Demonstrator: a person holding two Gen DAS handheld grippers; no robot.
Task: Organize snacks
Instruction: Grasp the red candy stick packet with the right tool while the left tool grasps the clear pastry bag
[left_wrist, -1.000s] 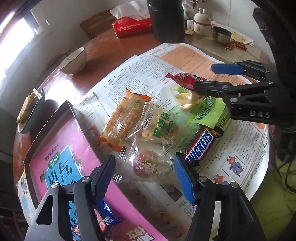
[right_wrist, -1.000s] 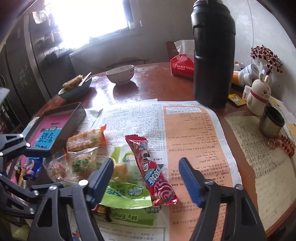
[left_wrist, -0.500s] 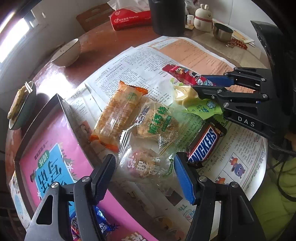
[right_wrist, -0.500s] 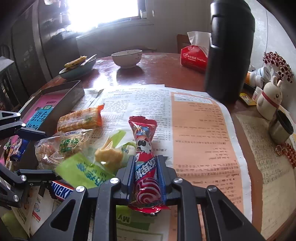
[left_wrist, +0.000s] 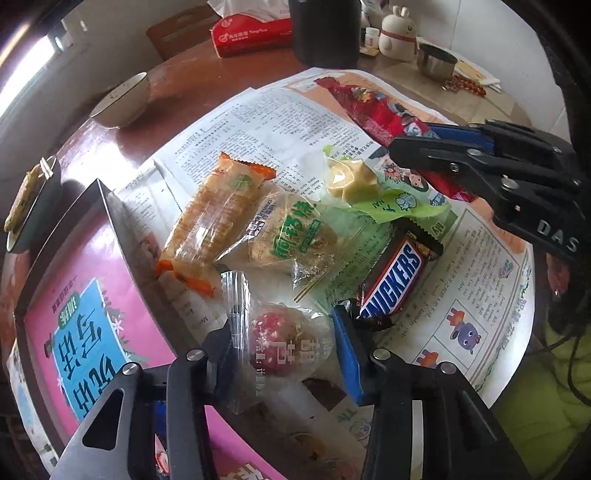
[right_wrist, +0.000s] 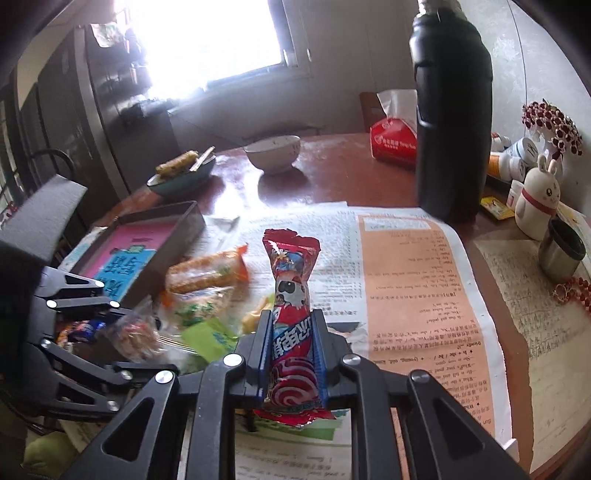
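Observation:
My right gripper (right_wrist: 291, 332) is shut on a long red snack packet (right_wrist: 291, 295) and holds it tilted up off the newspaper; the packet also shows in the left wrist view (left_wrist: 373, 107). My left gripper (left_wrist: 284, 343) is shut on a clear-wrapped round red snack (left_wrist: 280, 343), lifted slightly. On the newspaper lie an orange cracker pack (left_wrist: 218, 210), a green-lettered pastry (left_wrist: 291, 232), a yellow candy (left_wrist: 351, 177), a green wrapper (left_wrist: 406, 206) and a Snickers bar (left_wrist: 395, 277). The pink-lined box (left_wrist: 74, 332) is at the left.
A tall black flask (right_wrist: 450, 110), a red tissue pack (right_wrist: 391, 140), a white bowl (right_wrist: 273, 151), a dish with chopsticks (right_wrist: 181, 173), a rabbit figure (right_wrist: 535, 199) and a steel cup (right_wrist: 561, 254) stand around the table. The table edge is close on the right.
My left gripper closed on the round red snack and lifted it. My right gripper, shut on the red packet, raised it off the newspaper.

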